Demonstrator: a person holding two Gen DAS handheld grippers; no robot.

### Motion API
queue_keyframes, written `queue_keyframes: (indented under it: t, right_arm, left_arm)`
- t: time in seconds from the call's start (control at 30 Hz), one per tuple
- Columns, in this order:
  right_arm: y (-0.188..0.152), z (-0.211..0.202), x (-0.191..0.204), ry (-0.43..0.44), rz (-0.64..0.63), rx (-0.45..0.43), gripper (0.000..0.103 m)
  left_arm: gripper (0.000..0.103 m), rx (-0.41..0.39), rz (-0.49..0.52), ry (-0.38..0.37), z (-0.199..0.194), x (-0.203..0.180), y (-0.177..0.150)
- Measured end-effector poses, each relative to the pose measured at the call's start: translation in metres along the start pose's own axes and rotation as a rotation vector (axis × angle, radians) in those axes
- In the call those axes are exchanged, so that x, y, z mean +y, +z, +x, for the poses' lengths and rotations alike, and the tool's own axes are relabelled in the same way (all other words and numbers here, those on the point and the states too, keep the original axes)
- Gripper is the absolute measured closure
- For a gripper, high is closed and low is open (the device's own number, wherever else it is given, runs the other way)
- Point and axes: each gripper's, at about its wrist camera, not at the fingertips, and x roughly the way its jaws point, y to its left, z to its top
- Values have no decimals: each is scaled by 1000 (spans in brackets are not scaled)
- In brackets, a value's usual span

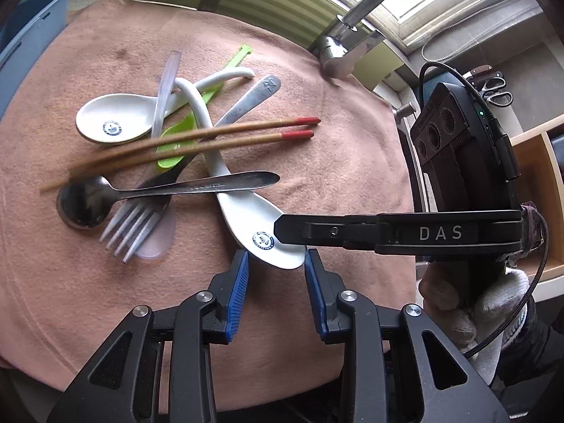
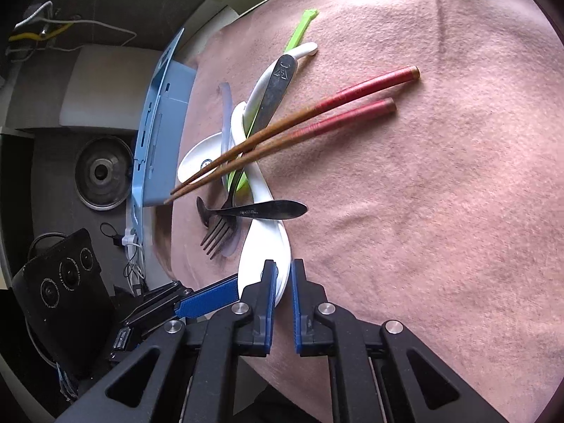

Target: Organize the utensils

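A heap of utensils lies on a pinkish-brown cloth (image 1: 335, 162). In it are two red-tipped chopsticks (image 1: 211, 137) (image 2: 299, 120), a metal spoon (image 1: 197, 187), a fork (image 1: 134, 225), a green plastic spoon (image 1: 176, 144), a clear plastic spoon (image 1: 165, 88) and two white ceramic spoons. The nearer white spoon (image 1: 246, 225) (image 2: 262, 243) points its bowl toward both grippers. My right gripper (image 2: 283, 268) (image 1: 278, 227) is shut on that bowl's rim. My left gripper (image 1: 276, 257) stands open, its blue pads flanking the bowl's near end. The farther white spoon (image 1: 109, 120) lies under the chopsticks.
A blue slotted holder (image 1: 31, 24) (image 2: 158, 134) stands at the cloth's far edge beside a sink drain (image 2: 102, 172). A chrome faucet (image 1: 352, 24) rises behind the cloth. A gloved hand (image 1: 486, 303) grips the right gripper. Scissors (image 1: 497, 88) hang at the right.
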Motion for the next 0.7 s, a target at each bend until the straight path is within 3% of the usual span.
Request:
queue_keyframes:
  t: [0.27, 0.37, 0.43, 0.5, 0.7]
  right_arm:
    - [-13, -17, -11, -24, 29, -30, 96]
    - [-15, -22, -12, -27, 26, -34, 92]
    - [-15, -27, -15, -39, 30, -44, 84]
    - [-15, -35, -16, -40, 27, -61, 77]
    - [-2, -50, -18, -19, 39, -120, 77]
  left_arm:
    - [73, 55, 68, -14, 14, -15, -5]
    - [73, 73, 84, 2, 15, -13, -7]
    - [73, 84, 96, 9, 12, -10, -10]
    - [73, 96, 111, 19, 7, -8, -15]
    - [73, 59, 129, 67, -29, 4, -25]
